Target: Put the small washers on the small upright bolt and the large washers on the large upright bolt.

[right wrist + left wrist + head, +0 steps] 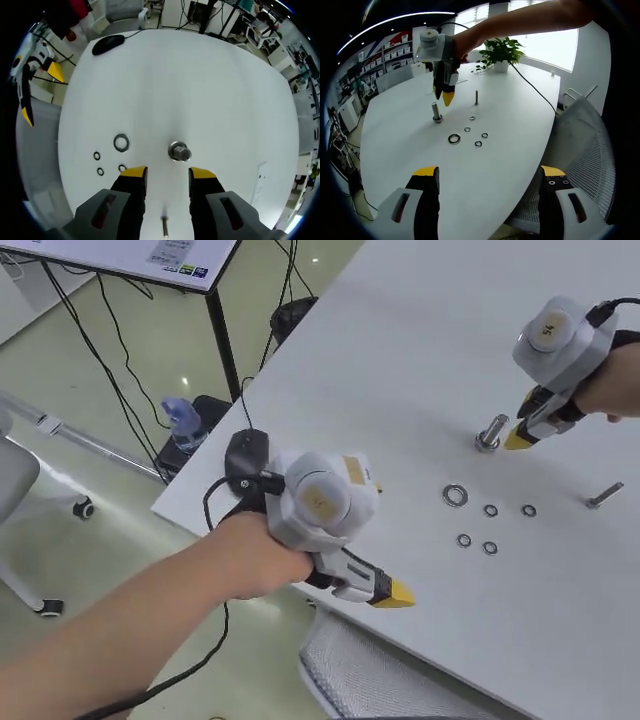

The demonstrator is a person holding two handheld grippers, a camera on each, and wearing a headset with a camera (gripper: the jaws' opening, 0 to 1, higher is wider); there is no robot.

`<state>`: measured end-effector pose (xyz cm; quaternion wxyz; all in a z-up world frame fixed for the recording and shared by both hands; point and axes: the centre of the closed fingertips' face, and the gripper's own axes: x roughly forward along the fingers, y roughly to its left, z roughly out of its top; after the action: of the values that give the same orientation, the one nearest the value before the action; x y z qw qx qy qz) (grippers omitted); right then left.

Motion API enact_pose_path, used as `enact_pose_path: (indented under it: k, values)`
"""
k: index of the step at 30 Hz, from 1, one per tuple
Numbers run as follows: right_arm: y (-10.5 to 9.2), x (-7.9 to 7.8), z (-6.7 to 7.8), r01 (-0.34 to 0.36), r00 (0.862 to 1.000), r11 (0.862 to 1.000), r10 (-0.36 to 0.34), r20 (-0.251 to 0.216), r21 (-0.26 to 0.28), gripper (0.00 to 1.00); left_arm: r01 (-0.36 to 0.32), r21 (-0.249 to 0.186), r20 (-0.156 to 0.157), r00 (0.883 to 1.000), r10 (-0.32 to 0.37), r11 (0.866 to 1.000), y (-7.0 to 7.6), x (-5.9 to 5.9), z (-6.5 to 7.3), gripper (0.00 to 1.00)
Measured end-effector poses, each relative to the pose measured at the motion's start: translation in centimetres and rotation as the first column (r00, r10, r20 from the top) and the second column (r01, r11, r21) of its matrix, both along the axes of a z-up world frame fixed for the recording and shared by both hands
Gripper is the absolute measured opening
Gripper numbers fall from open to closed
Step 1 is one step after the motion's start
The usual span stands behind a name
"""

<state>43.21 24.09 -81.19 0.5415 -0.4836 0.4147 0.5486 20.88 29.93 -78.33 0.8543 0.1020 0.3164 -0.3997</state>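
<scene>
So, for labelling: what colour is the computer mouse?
Black; computer mouse clearest in right gripper view.

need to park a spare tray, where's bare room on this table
Bare: the wide table beyond the large bolt, and the strip between the mouse and the large washer. Crowded: the small washers between the large washer and small bolt, with the right gripper at the large bolt.

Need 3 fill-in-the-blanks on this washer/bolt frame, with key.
1. The small washers lying loose on the table number ____.
2. The right gripper hovers beside the ____ of the two bolts, with nothing between its jaws.
3. The left gripper has its jaws wide ____.
Missing words: four; larger; open.
</scene>
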Motion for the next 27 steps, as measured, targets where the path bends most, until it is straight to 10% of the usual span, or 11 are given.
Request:
enact_pose_path:
  k: [27]
  values:
    - [1.4, -7.6, 0.4, -0.038, 0.997, 0.995, 0.044, -0.063, 0.090, 0.35, -0.007, -0.032, 0.011, 1.000, 0.008, 0.999, -0.6, -0.1, 0.5, 0.81]
